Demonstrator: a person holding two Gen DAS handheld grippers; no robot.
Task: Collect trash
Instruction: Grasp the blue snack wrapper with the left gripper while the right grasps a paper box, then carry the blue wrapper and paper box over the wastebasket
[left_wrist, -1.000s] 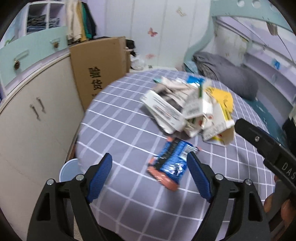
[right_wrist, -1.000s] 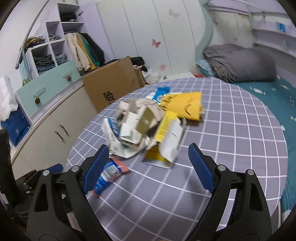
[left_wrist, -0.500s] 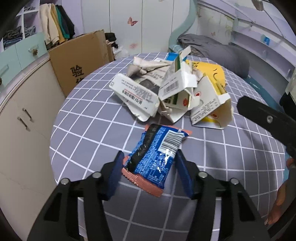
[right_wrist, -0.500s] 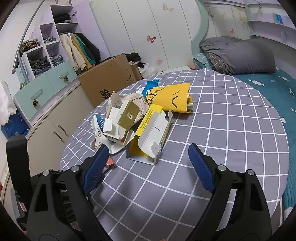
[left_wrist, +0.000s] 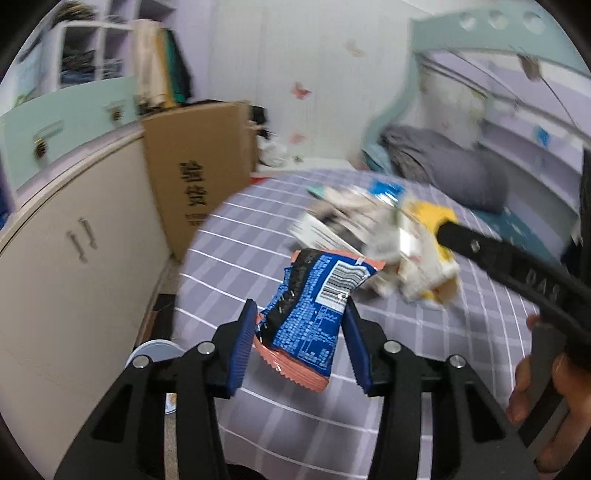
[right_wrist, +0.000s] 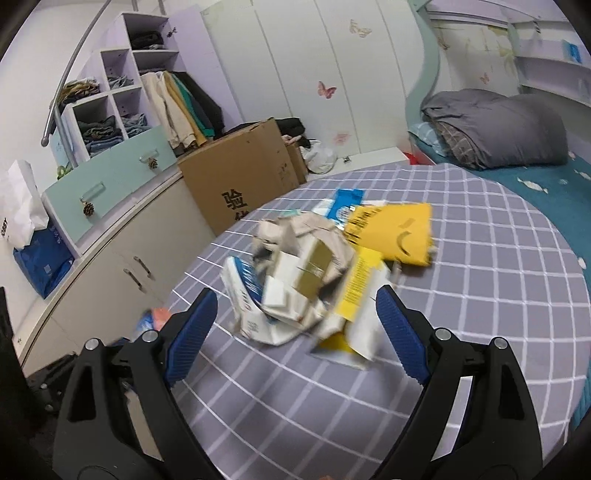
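My left gripper (left_wrist: 301, 325) is shut on a blue and orange snack wrapper (left_wrist: 317, 306) and holds it lifted above the round checked table (left_wrist: 258, 266). A pile of torn cartons and paper (left_wrist: 388, 240) lies behind it. In the right wrist view the pile (right_wrist: 321, 269) sits in front of my open, empty right gripper (right_wrist: 295, 317), with a yellow carton (right_wrist: 399, 232) and a blue packet (right_wrist: 345, 201) at its far side. The wrapper shows blurred at the left (right_wrist: 155, 319).
A brown cardboard box (right_wrist: 236, 184) stands beyond the table's far-left edge, next to white cabinets (left_wrist: 74, 240). A pale round bin (left_wrist: 155, 350) sits on the floor below the table's left edge. A bed with a grey duvet (right_wrist: 495, 129) lies at the right.
My left gripper has closed on the snack wrapper and lifted it off the table. My right gripper has moved closer to the pile and stays open.
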